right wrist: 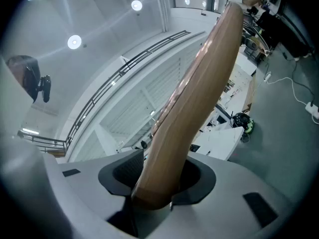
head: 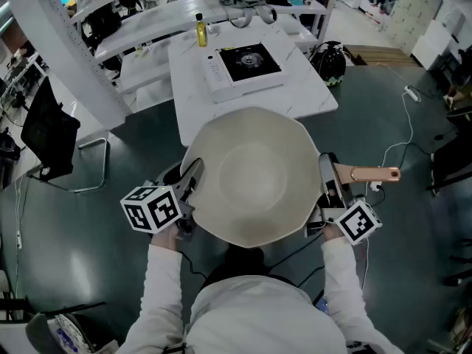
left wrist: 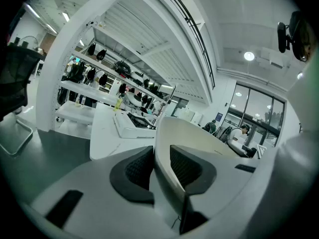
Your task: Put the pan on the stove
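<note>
1. Workshop room, dark floor [head: 96,264], shelving racks at back.
2. One white table [head: 193,94] ahead of the person.
3. One cream pan [head: 254,175], held in the air above the floor, short of the table, well apart from the stove; one brown handle [head: 372,174] sticks out right.
4. One white stove [head: 243,68] with black top, on the table.
5. Two grippers: left gripper [head: 193,181] pinches the pan rim, right gripper [head: 330,188] clamps the handle.
6. One yellow bottle [head: 200,32], upright behind the stove.
</note>
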{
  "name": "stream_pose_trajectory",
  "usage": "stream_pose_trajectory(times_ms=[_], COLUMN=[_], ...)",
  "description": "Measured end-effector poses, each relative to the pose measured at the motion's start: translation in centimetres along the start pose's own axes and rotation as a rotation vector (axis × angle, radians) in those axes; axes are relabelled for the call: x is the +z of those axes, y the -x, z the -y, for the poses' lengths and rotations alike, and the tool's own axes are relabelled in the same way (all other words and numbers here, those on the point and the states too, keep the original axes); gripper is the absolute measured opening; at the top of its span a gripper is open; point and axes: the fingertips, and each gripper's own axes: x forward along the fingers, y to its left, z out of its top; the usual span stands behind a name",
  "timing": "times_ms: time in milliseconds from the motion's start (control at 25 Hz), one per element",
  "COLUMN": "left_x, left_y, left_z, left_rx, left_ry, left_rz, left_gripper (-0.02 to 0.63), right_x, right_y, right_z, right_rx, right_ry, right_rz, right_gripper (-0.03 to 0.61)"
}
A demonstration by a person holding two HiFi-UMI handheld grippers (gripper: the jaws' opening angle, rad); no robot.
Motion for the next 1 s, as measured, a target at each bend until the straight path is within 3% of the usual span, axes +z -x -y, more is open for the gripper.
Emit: stream_pose_trajectory(times_ms=[240, 400, 600, 1000], left_x=[-0.6, -1.5, -1.2, -0.6], left_y=[1.2, 2.1, 2.4, 0.8], left_z=[1.0, 1.1, 1.3, 0.6], left_rx=[0.014, 0.013, 0.017, 0.037], left_ry=[0.004, 0.039, 0.038, 0.029], left_rz=[0.006, 0.020, 0.035, 0.011], left_gripper=[0.107, 0.106, 0.106, 0.106], right_x=[0.1, 0.8, 1.1, 0.1], right_y=[1.0, 1.7, 1.7, 0.2], right_z=[-0.4, -1.5, -2.1, 0.4], right_rx=[0.034, 0.062, 0.086, 0.041], right_ry=[-0.025, 0.037, 0.041, -0.024], right_rz=[0.002, -0.002, 0.001, -0.035], right_gripper=[0.189, 0.190, 0.204, 0.214])
